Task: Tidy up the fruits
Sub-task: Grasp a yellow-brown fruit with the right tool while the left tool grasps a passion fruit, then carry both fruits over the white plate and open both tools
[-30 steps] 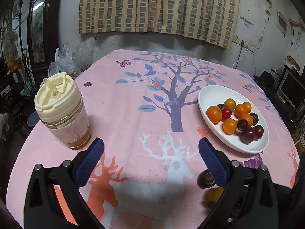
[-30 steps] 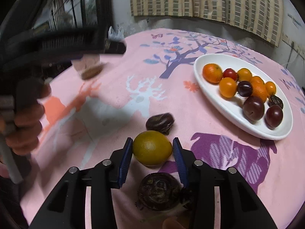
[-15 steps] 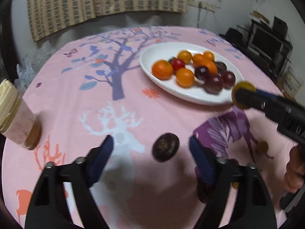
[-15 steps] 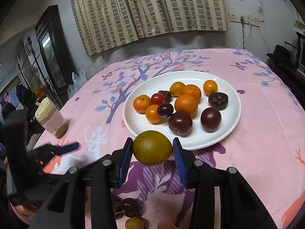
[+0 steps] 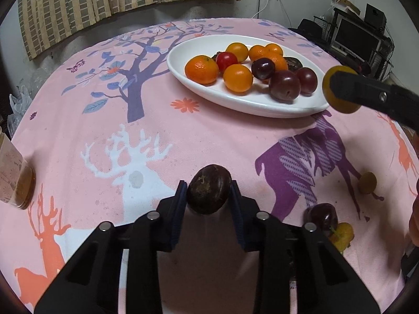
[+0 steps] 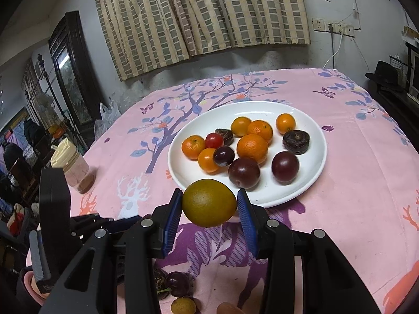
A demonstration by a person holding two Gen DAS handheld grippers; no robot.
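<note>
My left gripper (image 5: 208, 186) points down at the pink tablecloth. Its jaws are closing, and the blue pads press both sides of a dark brown wrinkled fruit (image 5: 208, 196) lying on the cloth. My right gripper (image 6: 209, 196) is shut on a yellow-green round fruit (image 6: 209, 204), held in the air just before the near rim of the white plate (image 6: 315, 175). The plate (image 5: 235, 102) holds several oranges, dark plums and a red tomato. In the left wrist view the yellow-green fruit (image 5: 326, 89) hangs at the plate's right end.
Loose on the cloth near the front lie a dark plum (image 5: 323, 216), a yellow fruit (image 5: 344, 234) and a small brownish fruit (image 5: 367, 182). A jar with a cream lid (image 6: 70, 166) stands at the table's left edge. A hand shows at the right border.
The left gripper came down over the dark brown fruit and its jaws narrowed from wide open onto it. The right gripper lifted the yellow-green fruit off the cloth toward the plate.
</note>
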